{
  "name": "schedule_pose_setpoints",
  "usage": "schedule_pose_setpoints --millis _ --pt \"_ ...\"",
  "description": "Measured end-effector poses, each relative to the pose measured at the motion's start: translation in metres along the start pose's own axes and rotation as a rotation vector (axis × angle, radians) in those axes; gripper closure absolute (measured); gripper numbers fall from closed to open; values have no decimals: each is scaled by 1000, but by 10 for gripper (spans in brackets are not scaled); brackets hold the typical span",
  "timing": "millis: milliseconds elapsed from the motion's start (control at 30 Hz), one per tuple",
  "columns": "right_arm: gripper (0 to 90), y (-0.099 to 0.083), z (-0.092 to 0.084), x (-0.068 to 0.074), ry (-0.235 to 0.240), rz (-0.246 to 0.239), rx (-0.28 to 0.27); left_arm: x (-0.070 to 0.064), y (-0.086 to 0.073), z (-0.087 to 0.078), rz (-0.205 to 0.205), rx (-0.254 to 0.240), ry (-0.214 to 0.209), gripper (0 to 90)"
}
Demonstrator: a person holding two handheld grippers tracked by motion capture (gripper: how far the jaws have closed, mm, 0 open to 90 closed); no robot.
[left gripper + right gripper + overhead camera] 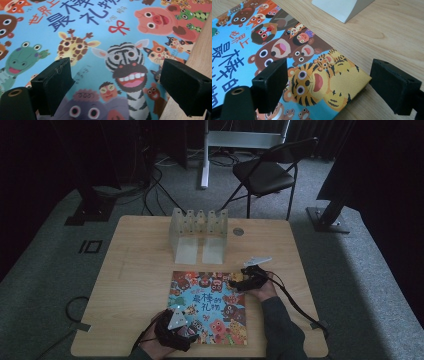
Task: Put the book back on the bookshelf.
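Here the left gripper [187,332] hovers over the near left part of a picture book [210,306] with its jaws standing wide apart and nothing between them; in the left gripper view the two black jaws frame a grinning zebra [127,67] printed on the cover, with a giraffe [72,46] to one side and a pink pig [156,21] farther off. The right gripper [239,279] sits at the book's far right corner, likewise spread open and holding nothing; in the right gripper view its jaws straddle the yellow corner where a tiger [312,82] is drawn, one jaw above the cover and the other above bare wood just beside the book's edge. Whether either gripper touches the cover I cannot tell. The book lies flat and closed, cover up, on the near half of the wooden table [135,270], roughly centred between the person's two hands. Beyond it, toward the far edge of the table, stands a pale translucent rack [199,234] with upright dividers, well apart from the book; its base shows in the right gripper view too. A small round disc [238,231] lies just to the rack's right. Behind the table a dark folding chair [267,172] stands on the grey carpet.
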State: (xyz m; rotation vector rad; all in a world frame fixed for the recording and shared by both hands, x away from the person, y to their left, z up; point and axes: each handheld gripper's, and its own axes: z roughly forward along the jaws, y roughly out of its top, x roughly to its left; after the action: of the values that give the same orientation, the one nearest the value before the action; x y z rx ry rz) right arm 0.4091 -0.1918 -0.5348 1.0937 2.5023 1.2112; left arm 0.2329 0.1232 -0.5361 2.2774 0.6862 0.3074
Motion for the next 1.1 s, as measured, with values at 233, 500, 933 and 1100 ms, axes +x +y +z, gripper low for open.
schedule_pose_setpoints --millis 233,500,933,1100 --pt "160 5 -5 1 -1 -9 -9 -7 2 1 10 -10 -13 103" --pt "167 11 -11 2 2 -12 -28 -15 5 1 27 -19 -8 75" --pt "229 26 -9 15 19 -46 -56 -32 8 14 107 19 -10 51" --pt "204 15 -2 6 -16 -40 -3 -29 7 14 94 19 -9 51"
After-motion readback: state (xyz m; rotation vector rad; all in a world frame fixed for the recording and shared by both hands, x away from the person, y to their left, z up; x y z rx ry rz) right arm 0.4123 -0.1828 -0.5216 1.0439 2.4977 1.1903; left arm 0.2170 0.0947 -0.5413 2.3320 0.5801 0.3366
